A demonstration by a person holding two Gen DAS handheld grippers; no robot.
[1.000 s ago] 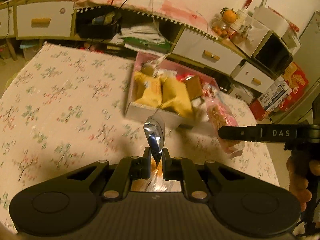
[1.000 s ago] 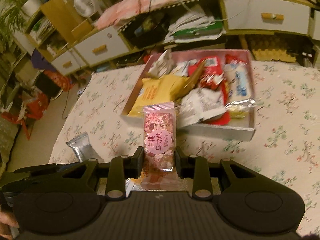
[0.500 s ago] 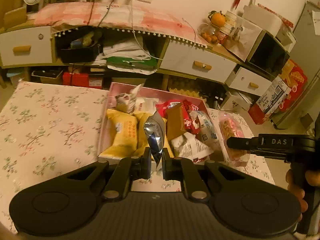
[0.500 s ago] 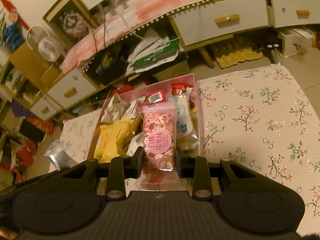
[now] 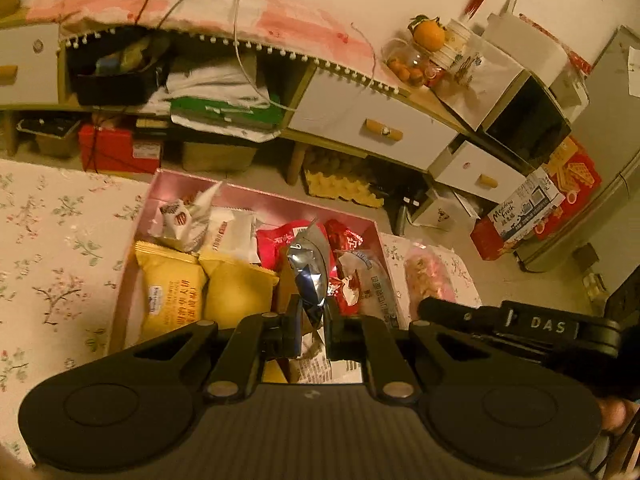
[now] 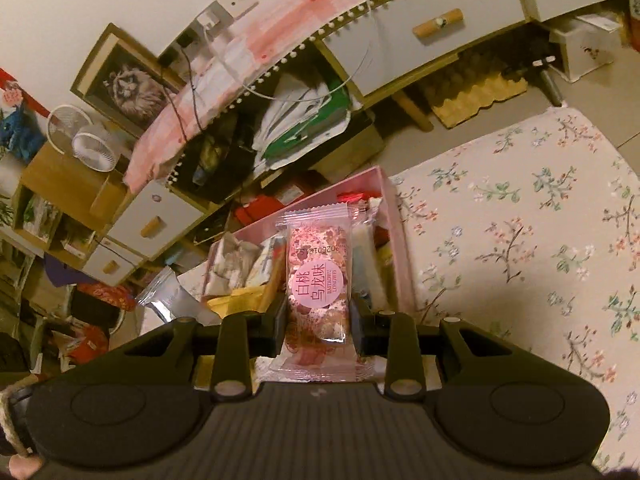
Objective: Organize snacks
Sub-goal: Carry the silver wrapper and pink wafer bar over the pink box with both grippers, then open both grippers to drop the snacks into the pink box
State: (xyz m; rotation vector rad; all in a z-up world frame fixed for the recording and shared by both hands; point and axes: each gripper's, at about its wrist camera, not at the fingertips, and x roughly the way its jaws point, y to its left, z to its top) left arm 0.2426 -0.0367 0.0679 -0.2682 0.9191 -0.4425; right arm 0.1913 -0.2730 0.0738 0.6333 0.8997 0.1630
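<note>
My left gripper (image 5: 311,312) is shut on a small silver foil packet (image 5: 307,271), held upright over the pink box (image 5: 260,199). That box holds yellow packets (image 5: 172,292), white wrappers (image 5: 230,232) and red packets (image 5: 280,240). In the right wrist view my right gripper (image 6: 318,322) is shut on a pink snack packet (image 6: 318,280) with a round label, above the box's right wall (image 6: 394,236). The silver packet (image 6: 168,294) shows at the left there. From the left wrist view, the pink packet (image 5: 426,280) hangs just right of the box, gripped by the right gripper's finger (image 5: 460,314).
The box sits at the far edge of a floral-cloth table (image 6: 520,248). Beyond the edge are the floor, a low cabinet with white drawers (image 5: 372,128), a red box (image 5: 116,148) and egg trays (image 5: 340,188). A hand (image 5: 614,416) shows at lower right.
Both grippers have moved forward with their packets, from in front of the box to above it. The right gripper rolled, so the box now appears tilted in its view.
</note>
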